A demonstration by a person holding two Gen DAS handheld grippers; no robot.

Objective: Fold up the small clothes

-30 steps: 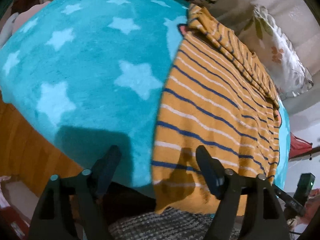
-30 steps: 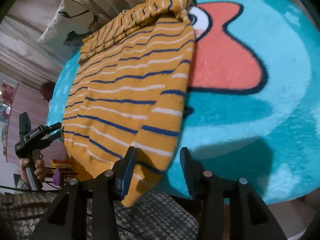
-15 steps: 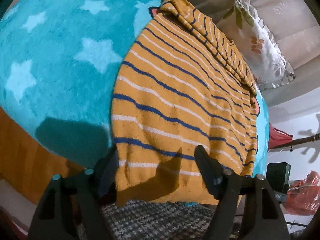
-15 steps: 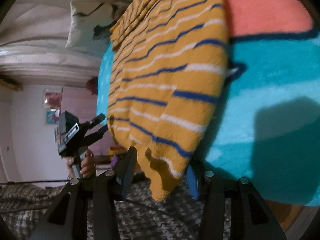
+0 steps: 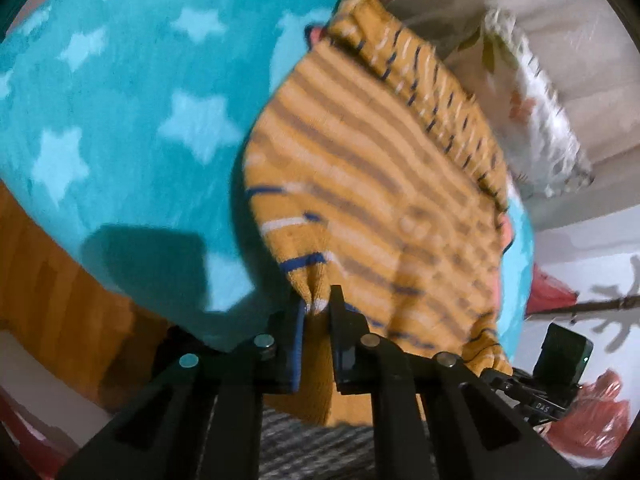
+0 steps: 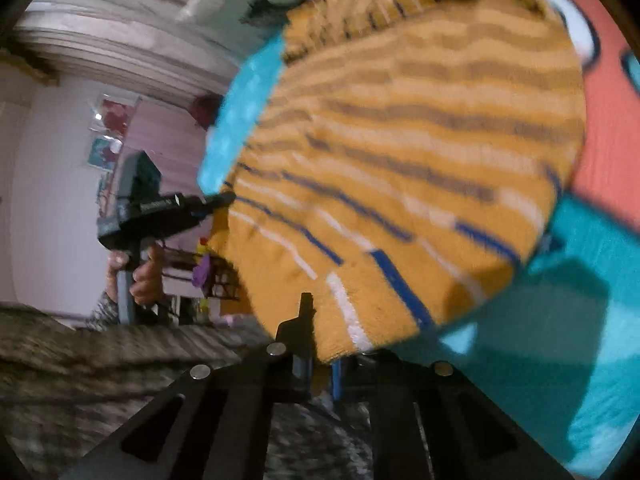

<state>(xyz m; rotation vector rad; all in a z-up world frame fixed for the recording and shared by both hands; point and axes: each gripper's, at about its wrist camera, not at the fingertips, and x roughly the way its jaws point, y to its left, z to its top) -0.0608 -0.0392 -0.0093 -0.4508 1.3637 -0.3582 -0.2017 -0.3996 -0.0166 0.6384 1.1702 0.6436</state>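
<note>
Since the earlier frames, both claws had gone from spread wide over the hem to pinched tight, and the near edge of the striped sweater (image 5: 384, 184) had come up off the blanket (image 5: 120, 120). Our left claw (image 5: 318, 308) was clamped on the hem's left corner, fabric bunched between the fingers. The right claw (image 6: 320, 344) gripped the other hem corner, though cloth covered one finger. The rest of the sweater lay across the teal star blanket on the bed, collar end toward the pillow (image 5: 536, 120) at the far edge. Everything looked motion-blurred.
</note>
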